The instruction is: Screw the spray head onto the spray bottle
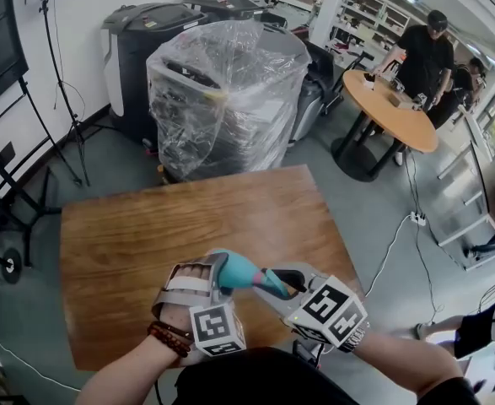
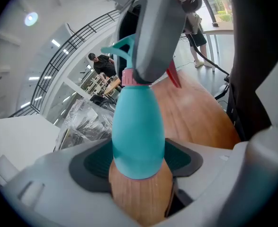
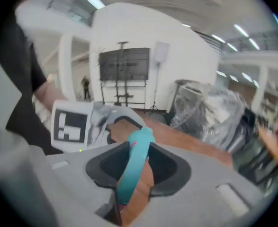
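holding the teal spray bottle (image 2: 138,136) clamped in my left gripper (image 1: 220,270) above the wooden table (image 1: 188,218), i should roll my right gripper (image 1: 285,283), pinched on the spray head (image 3: 138,150), square to the neck.

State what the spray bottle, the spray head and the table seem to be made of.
Spray bottle: likely plastic; smooth teal skin with a soft, even sheen.
Spray head: likely moulded plastic; same teal, thin curved shape.
Table: wood or wood-look laminate; brown streaked grain, slight gloss. I cannot tell which.
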The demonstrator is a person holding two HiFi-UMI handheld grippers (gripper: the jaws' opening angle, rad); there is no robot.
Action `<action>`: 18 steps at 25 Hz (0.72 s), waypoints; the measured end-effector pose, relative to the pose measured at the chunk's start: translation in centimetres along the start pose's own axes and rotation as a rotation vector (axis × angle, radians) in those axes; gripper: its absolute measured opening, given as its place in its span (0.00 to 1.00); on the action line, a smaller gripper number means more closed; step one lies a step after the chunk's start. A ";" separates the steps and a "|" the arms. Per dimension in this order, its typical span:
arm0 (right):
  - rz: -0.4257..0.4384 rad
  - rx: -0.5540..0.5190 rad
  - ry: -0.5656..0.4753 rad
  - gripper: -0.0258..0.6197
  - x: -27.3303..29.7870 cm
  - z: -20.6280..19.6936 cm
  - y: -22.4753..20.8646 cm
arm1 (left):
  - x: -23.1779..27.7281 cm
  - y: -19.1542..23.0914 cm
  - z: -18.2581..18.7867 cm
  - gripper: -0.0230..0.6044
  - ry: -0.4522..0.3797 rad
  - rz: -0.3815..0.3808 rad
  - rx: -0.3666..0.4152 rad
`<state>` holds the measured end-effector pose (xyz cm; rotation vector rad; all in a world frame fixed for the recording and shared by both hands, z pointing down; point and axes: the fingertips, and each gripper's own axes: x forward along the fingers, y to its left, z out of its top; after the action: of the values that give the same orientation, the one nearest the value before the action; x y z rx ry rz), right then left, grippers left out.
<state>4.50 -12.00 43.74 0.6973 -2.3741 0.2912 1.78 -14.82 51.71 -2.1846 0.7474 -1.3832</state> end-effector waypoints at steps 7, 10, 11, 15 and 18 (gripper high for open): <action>0.121 0.896 -0.084 0.23 1.2 -1.9 -1.9 | 1.2 -0.3 -1.1 0.62 0.084 0.021 0.062; 0.136 0.844 -0.073 0.24 1.0 -2.0 -1.4 | 1.4 -1.1 -1.0 0.62 0.068 -0.010 0.030; 0.148 0.826 -0.073 0.29 1.0 -1.8 -1.3 | 1.4 -1.2 -0.9 0.62 0.060 -0.016 0.019; 0.145 0.693 -0.105 0.44 -0.2 -0.8 -1.5 | 1.6 -1.4 -1.0 0.62 0.046 -0.041 -0.008; 0.120 0.500 -0.160 0.45 -2.0 0.6 -2.0 | 1.9 -1.6 -1.9 0.62 0.043 -0.090 -0.015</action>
<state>6.62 -13.10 42.01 0.8259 -2.5199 0.9347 0.99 -14.98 54.77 -2.2311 0.6837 -1.4783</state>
